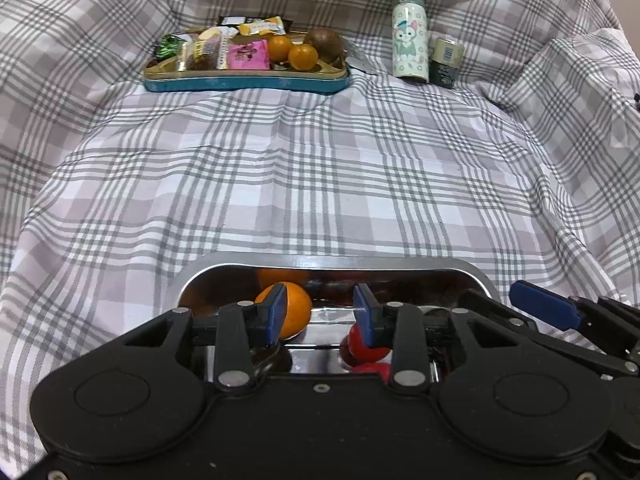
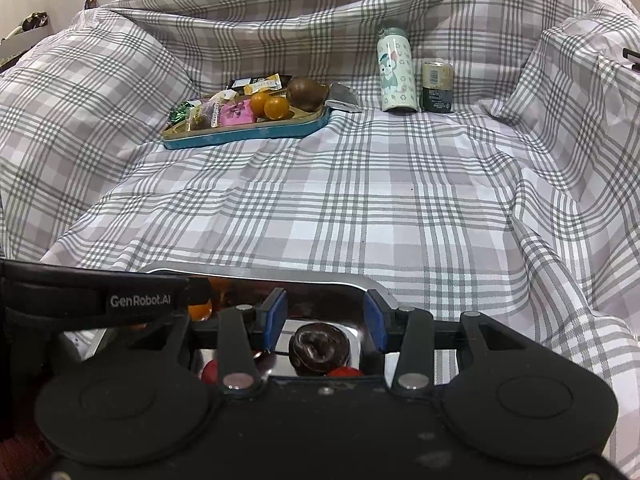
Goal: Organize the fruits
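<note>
Both grippers are held low over the silver tray point(image 1: 224, 268) near the front, where some fruit is already kept. The left gripper point(image 1: 320, 312) has its jaws apart and holds nothing — so does the right gripper point(image 2: 326, 316). Two oranges point(image 1: 303, 57) and a brown fruit point(image 1: 324, 42), maybe a kiwi, are left in the blue tray point(image 1: 248, 82), far ahead and a little to the left. The left gripper seems better placed for them.

Plaid sheet point(image 1: 320, 168) covers the whole surface, wrinkled. Directly on it: steel tray point(image 1: 332, 261) up front, blue-rimmed tray point(image 1: 248, 83) far back, cartoon bottle point(image 1: 409, 40) upright w/ small can point(image 1: 446, 62) just beside.
</note>
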